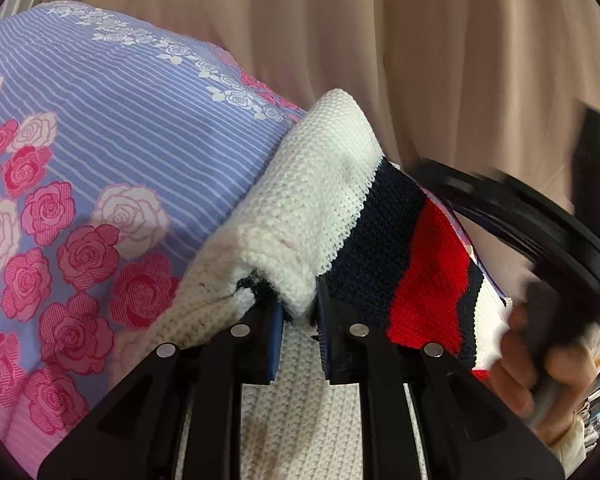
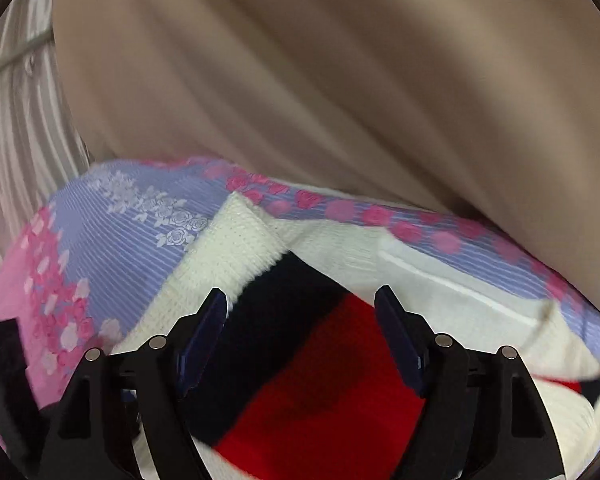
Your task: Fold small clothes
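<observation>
While a cream knitted sweater with navy and red bands lies across a floral bedsheet, the left gripper pinches a thick folded roll of its cream knit, jaws drawn close on the fabric. In the left wrist view the roll runs up and away from the tongs toward the far edge of the bedsheet, near a beige curtain; that is the garment's long axis as seen from this hand, with the striped panel sloping off to the right.

The right gripper hangs with jaws spread wide and nothing pressed between them, the red and navy bands directly beneath its open tips. Its view is motion-blurred. In the left wrist view the person's right hand shows blurred at the lower right, just beside the striped end of the sweater.

The left hand is already on the garment; the right is free and sits over the striped part. Judged from this, a fold is under way, and the next move probably calls for the right tongs to take a fresh hold along the striped edge, to the right of the pinned roll. Thick knit may slip or bunch if gripped shallowly.
</observation>
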`<state>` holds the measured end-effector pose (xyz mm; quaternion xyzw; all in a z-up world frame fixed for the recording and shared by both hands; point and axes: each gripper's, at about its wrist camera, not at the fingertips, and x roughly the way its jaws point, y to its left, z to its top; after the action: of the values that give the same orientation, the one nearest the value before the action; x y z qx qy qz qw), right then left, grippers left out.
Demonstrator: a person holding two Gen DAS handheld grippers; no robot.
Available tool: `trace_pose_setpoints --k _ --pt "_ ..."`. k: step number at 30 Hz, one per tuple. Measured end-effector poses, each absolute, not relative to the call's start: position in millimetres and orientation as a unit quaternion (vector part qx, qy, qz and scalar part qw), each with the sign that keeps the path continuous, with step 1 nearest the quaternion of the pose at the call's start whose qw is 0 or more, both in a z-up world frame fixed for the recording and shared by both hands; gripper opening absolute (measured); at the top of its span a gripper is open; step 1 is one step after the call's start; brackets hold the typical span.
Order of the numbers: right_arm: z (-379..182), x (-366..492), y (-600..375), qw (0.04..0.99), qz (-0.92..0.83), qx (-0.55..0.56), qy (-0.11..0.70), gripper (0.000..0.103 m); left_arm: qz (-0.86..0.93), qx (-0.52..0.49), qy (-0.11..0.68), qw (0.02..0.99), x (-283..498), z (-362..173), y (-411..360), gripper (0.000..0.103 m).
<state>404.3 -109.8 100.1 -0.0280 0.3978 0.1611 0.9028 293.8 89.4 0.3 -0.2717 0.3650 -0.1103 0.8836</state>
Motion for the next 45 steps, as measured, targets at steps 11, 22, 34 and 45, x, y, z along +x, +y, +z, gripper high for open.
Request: trace_pose_setpoints --k 11,22,34,45 --pt "107 433 -100 0.912 0.153 -0.015 0.38 0.004 -0.108 -0.256 0.367 0.888 297 2 82 0.012" --pt "118 410 -140 0.91 0.147 0.043 0.385 0.012 -0.111 -0.251 0.368 0.888 298 6 70 0.012" --pt "66 247 -382 0.896 -0.061 0.134 0.419 0.015 -0.111 -0.246 0.366 0.891 299 8 71 0.013" --pt "84 143 -386 0.906 -0.069 0.151 0.39 0.048 -0.132 -0.235 0.36 0.893 253 18 102 0.015"
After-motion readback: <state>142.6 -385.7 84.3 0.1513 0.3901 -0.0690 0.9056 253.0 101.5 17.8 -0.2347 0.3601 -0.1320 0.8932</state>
